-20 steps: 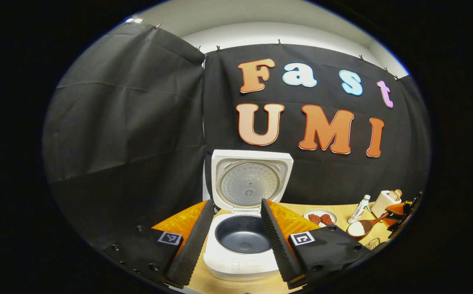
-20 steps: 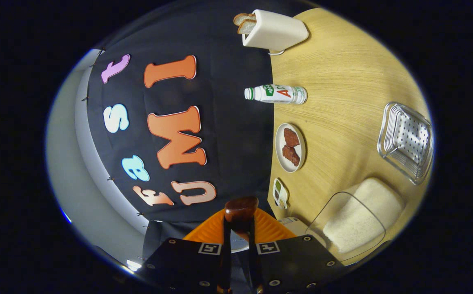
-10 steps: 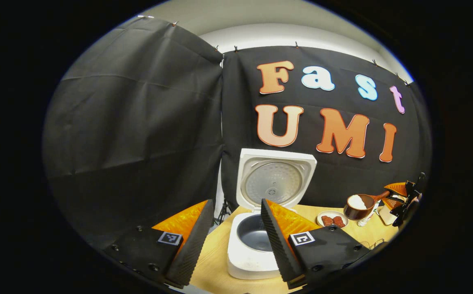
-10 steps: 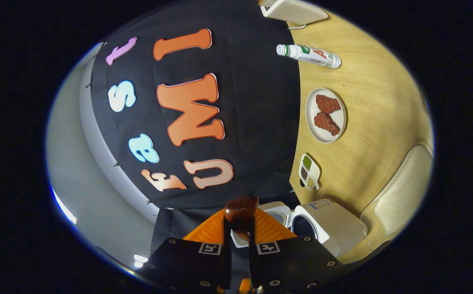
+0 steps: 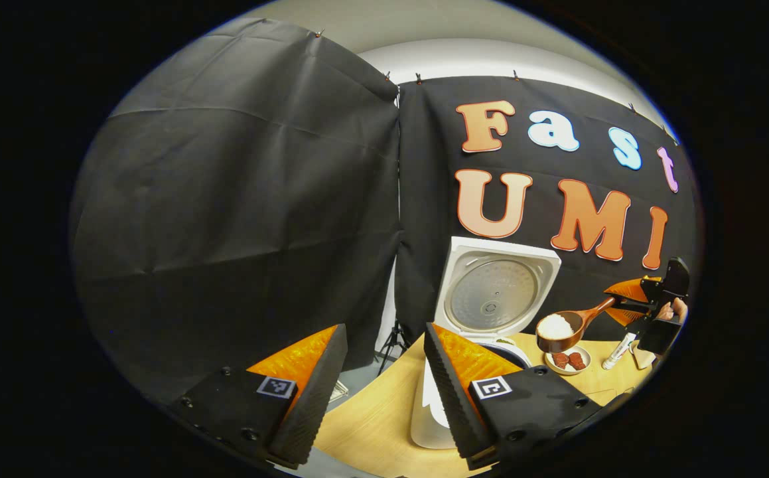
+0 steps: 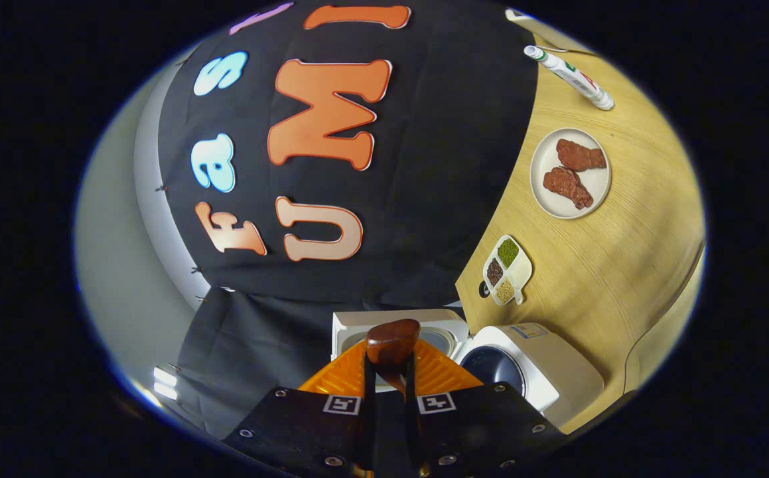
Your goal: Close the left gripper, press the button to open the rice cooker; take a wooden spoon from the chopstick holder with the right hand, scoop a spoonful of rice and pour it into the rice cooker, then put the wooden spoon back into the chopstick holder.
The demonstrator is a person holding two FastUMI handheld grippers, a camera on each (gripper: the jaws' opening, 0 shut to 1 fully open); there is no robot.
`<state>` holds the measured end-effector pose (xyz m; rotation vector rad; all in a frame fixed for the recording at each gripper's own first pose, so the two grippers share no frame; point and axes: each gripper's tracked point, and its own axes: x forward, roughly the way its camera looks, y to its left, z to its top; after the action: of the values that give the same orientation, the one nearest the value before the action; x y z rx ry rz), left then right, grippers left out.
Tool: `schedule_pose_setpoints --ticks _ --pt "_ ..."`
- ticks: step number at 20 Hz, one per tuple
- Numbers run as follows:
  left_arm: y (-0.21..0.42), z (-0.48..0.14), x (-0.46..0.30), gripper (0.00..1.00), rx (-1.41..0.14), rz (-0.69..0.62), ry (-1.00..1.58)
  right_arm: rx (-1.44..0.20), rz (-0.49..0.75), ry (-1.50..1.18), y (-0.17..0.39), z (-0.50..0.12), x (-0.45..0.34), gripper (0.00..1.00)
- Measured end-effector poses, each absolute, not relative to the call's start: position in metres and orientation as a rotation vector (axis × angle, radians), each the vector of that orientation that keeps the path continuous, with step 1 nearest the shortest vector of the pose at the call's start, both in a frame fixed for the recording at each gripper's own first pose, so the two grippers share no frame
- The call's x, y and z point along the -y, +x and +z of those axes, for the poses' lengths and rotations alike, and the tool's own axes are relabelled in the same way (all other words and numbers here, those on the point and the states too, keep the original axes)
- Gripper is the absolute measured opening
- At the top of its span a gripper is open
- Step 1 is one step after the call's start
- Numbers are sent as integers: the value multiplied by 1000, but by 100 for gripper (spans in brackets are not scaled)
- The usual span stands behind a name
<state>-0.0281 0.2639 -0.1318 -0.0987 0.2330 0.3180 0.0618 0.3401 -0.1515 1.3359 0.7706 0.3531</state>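
since the earlier frame, loaded wooden spoon (image 5: 566, 327) rose toward open rice cooker (image 5: 490, 299). right gripper (image 6: 389, 372) jaws pinched its handle; left gripper (image 5: 377, 378) jaws spread. pouring, returning spoon remained.

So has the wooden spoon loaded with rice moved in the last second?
Yes. In the left gripper view the brown wooden spoon has risen from table level and now hangs beside the white rice cooker's open lid, above the meat plate.

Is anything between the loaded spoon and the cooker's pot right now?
Nothing visible. The wooden spoon, heaped with rice, hangs beside the raised lid of the rice cooker; the pot is open, and the left hand-held gripper sits nearer the camera.
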Motion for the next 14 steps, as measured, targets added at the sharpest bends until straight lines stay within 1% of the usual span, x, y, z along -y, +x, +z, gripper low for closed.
schedule_pose_setpoints --ticks 5,10,14 --pt "-41 -138 -293 81 -247 364 -117 -762 376 1219 70 -152 -379 17" --pt "-52 -144 -314 81 -256 398 -121 -705 402 947 71 -158 -399 17" --pt "-56 -146 -322 82 -258 412 -126 -699 411 843 66 -167 -414 17"
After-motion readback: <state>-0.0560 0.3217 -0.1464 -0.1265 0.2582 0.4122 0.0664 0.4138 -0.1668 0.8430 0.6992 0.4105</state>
